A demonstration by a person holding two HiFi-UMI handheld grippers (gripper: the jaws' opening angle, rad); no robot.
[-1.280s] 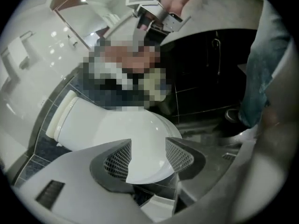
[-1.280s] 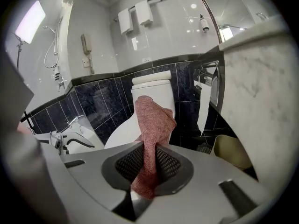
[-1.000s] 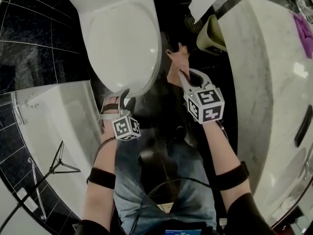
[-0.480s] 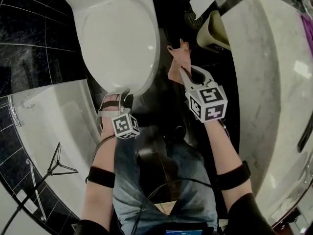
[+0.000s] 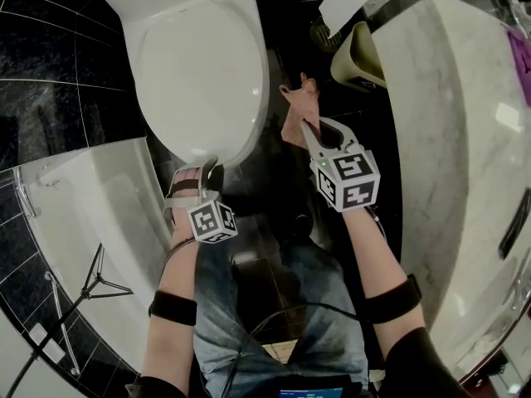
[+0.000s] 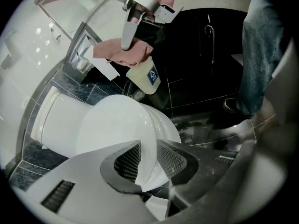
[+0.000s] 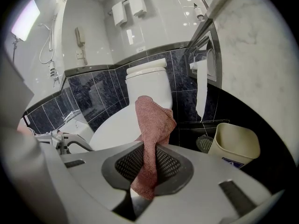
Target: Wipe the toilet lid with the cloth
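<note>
The white toilet lid point(image 5: 199, 73) lies down, closed. My left gripper point(image 5: 211, 162) is at its front edge. In the left gripper view the lid's rim point(image 6: 112, 125) fills the gap of that gripper point(image 6: 148, 148); the jaws have just been closing and both pads touch it. To the right of the toilet, above the floor, my right gripper point(image 5: 305, 123) is shut on a pink cloth point(image 5: 295, 108). The cloth point(image 7: 152, 120) stands up between its pads point(image 7: 150, 148), with the lid point(image 7: 117, 125) beyond. The left gripper view shows this cloth point(image 6: 124, 52) hanging from the right gripper point(image 6: 128, 41).
A cream waste bin point(image 5: 357, 56) stands on the dark floor right of the toilet, under a hanging strip of toilet paper point(image 5: 344, 2). A marble counter point(image 5: 448, 139) runs along the right. A white bathtub point(image 5: 91, 197) is at the left. The person's jeans-clad legs point(image 5: 282, 305) are below.
The left gripper's jaws have narrowed onto the lid's front edge. The right gripper holds the cloth in much the same spot.
</note>
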